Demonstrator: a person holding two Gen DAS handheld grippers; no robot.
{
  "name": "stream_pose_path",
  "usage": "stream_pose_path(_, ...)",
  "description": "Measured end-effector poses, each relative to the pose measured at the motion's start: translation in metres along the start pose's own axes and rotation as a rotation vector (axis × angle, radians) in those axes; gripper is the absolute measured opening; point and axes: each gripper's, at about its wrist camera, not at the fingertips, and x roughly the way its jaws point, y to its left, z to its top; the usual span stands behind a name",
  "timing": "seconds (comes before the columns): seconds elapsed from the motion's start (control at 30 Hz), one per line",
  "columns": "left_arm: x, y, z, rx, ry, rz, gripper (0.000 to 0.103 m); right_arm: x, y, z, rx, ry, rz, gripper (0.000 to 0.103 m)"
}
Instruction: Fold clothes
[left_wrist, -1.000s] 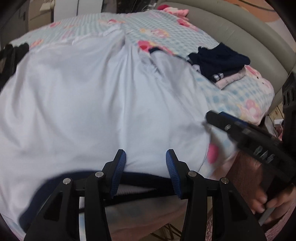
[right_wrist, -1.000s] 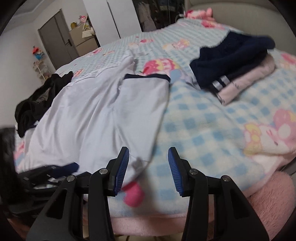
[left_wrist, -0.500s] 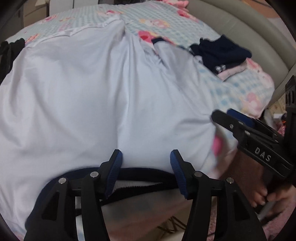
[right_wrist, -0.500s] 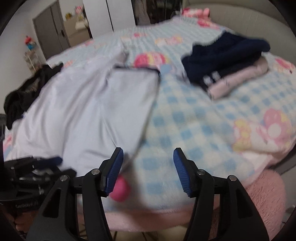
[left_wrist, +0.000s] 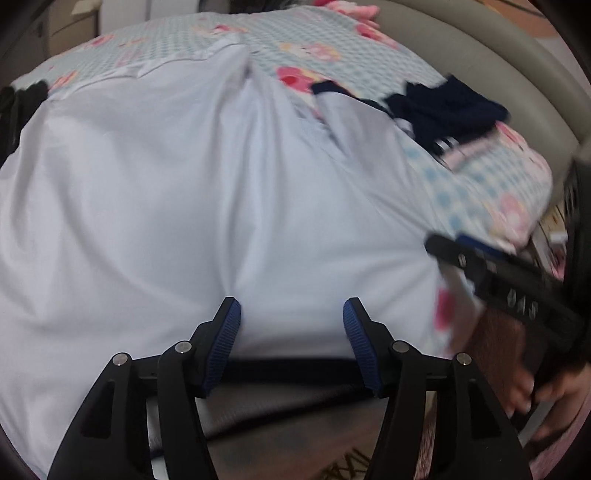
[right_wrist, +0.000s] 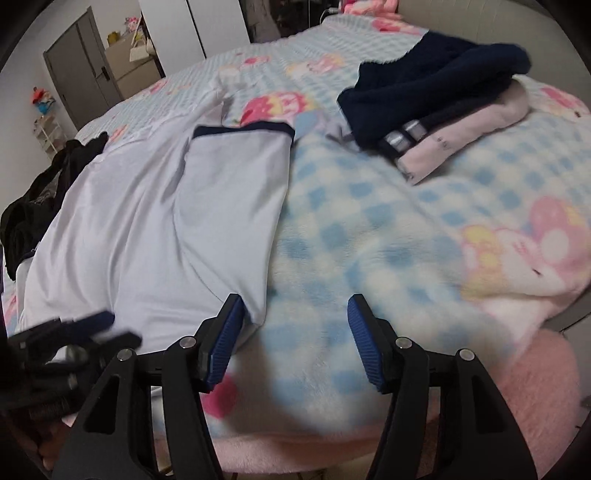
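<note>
The white shirt (left_wrist: 207, 192) is thin, smooth woven or knit cloth with a faint sheen, creased in soft folds; its sleeve cuff (right_wrist: 243, 130) is trimmed with a matt navy band. The blanket (right_wrist: 369, 229) covering the bed is thick, fuzzy fleece, matt, printed in blue checks and pink figures, with a plush pink underside at the near edge. On it, toward the far right corner, a folded navy garment (right_wrist: 436, 70) looks like coarse, fluffy knit, and the pale pink garment (right_wrist: 476, 129) under it soft and matt. The left gripper (left_wrist: 291, 321) and the right gripper (right_wrist: 295, 317) are matt black plastic with shiny metal pins; their fingers (right_wrist: 360, 332) carry ribbed blue rubbery pads.
</note>
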Motion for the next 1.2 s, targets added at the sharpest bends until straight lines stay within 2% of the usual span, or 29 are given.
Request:
stream_pose_path(0.07,-0.007,-0.005,0.001,0.032,-0.008,-0.011,0.061,-0.009,0.002,0.000,0.000,-0.035,-0.016,0.059)
stream_pose_path(0.13,-0.014,-0.007,0.010,0.023,-0.049,-0.029,0.061,-0.021,0.001,0.004,-0.016,-0.086,-0.008,0.060)
stream_pose_path(0.17,-0.016,-0.008,0.015,0.015,-0.072,-0.036,0.061,-0.022,0.001,0.005,-0.035,-0.089,0.025,0.060)
stream_pose_path(0.23,-0.016,-0.012,0.025,0.013,-0.090,-0.035,0.062,-0.017,0.006,0.005,-0.057,-0.046,0.106,0.060)
stream_pose_path(0.27,-0.012,-0.015,0.030,0.022,-0.081,-0.023,0.062,-0.010,0.007,0.002,-0.058,0.005,0.159,0.060)
stream_pose_path(0.33,-0.002,-0.022,0.031,0.042,-0.046,0.015,0.062,0.003,0.006,-0.007,-0.037,0.095,0.174,0.060)
stream_pose_path(0.4,0.003,-0.025,0.026,0.057,-0.011,0.044,0.062,0.002,0.005,-0.008,-0.052,0.101,0.111,0.060)
stream_pose_path(0.47,-0.001,-0.023,0.017,0.059,-0.011,0.038,0.063,-0.005,0.005,-0.007,-0.085,0.082,-0.055,0.060)
stream_pose_path(0.53,-0.007,-0.015,0.012,0.031,-0.013,0.009,0.063,-0.010,-0.001,-0.007,-0.058,0.066,-0.076,0.060)
stream_pose_path(0.73,-0.027,0.003,0.017,-0.067,-0.105,-0.006,0.063,-0.036,-0.022,0.010,0.088,-0.098,0.091,0.061)
stream_pose_path(0.87,-0.020,0.003,0.018,-0.076,-0.090,-0.037,0.063,-0.017,-0.008,0.003,0.065,-0.035,0.225,0.061)
stream_pose_path(0.93,-0.008,-0.001,0.011,-0.063,-0.043,-0.031,0.063,-0.005,0.003,-0.001,0.040,0.023,0.239,0.061)
stream_pose_path(1.0,-0.001,-0.008,0.002,-0.028,-0.011,-0.001,0.064,-0.007,0.004,-0.004,0.030,0.024,0.175,0.061)
stream_pose_path(1.13,-0.014,-0.014,-0.010,0.022,0.004,0.000,0.064,-0.012,0.005,-0.009,0.012,0.024,0.051,0.059)
stream_pose_path(1.2,-0.024,-0.007,-0.007,-0.009,-0.025,-0.037,0.064,-0.020,0.000,0.005,0.040,-0.037,0.144,0.060)
